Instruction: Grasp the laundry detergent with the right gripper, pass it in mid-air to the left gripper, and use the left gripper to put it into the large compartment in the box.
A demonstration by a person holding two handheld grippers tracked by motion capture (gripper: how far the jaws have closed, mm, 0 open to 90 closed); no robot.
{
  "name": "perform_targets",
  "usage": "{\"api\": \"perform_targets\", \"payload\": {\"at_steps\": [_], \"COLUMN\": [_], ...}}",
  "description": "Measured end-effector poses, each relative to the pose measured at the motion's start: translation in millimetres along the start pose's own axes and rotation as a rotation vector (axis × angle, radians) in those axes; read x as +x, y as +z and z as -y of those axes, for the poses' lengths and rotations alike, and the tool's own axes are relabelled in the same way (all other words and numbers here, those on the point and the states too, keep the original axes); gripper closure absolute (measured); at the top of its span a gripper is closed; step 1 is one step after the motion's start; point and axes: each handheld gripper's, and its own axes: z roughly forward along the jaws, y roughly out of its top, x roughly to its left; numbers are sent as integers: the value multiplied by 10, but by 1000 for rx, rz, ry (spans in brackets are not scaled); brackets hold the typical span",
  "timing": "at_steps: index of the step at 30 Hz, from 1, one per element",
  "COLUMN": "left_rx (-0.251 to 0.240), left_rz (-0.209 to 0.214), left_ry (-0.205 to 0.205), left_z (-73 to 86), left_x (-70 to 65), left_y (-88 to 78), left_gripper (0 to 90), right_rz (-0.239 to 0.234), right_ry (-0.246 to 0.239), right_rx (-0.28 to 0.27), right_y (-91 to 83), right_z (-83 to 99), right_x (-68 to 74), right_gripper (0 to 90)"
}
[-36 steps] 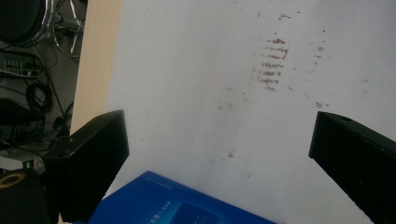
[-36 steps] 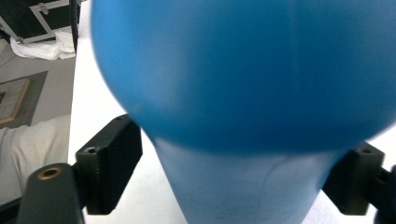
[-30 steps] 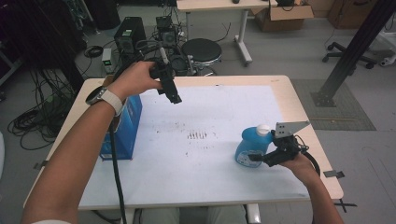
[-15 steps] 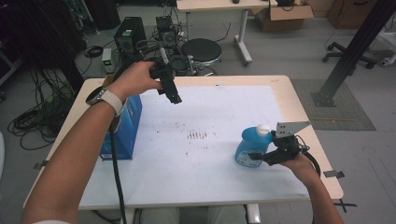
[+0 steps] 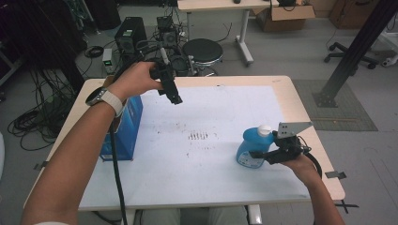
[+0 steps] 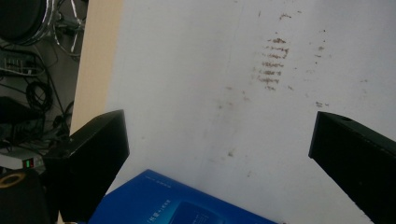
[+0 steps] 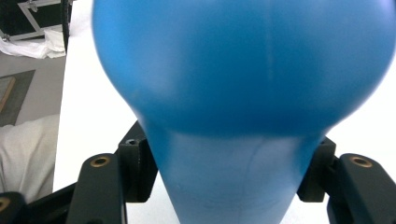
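A blue bottle with a white cap stands on the white sheet at the table's right. My right gripper reaches it from the right. In the right gripper view its pads press both sides of the narrow part of the bottle. These jaws have just been closing with the bottle between them. My left gripper hangs in the air over the table's far left, jaws pointing down. It stands open with nothing between the jaws.
An upright blue box stands at the table's left edge under my left forearm, and its top shows below the left jaws. Brown stains mark the sheet's middle. A stool and equipment with cables sit beyond the far edge.
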Motion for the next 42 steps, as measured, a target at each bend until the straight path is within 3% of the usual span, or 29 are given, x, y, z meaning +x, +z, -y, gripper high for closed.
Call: {"api": "perform_targets", "payload": {"at_steps": [10, 22, 26, 34, 42], "left_rx": [2, -11, -20, -37, -29], "left_rz": [3, 5, 5, 7, 12], "left_ry": [0, 9, 12, 34, 58], "left_z": [24, 31, 23, -14, -58], "left_x": [3, -42, -65, -178, -336], "left_y": [18, -22, -65, -157, -237], "left_gripper": [54, 54, 54, 54, 54], "right_rz": [3, 39, 38, 28, 8], "right_ry": [-16, -58, -56, -76, -78], "right_rx": [-1, -4, -25, -11, 10], "right_y": [11, -25, -120, -274, -303], "right_z": [-9, -45, -136, -379, -541], "right_x": [-4, 21, 10, 53, 97], "right_gripper": [416, 445, 445, 444, 444]}}
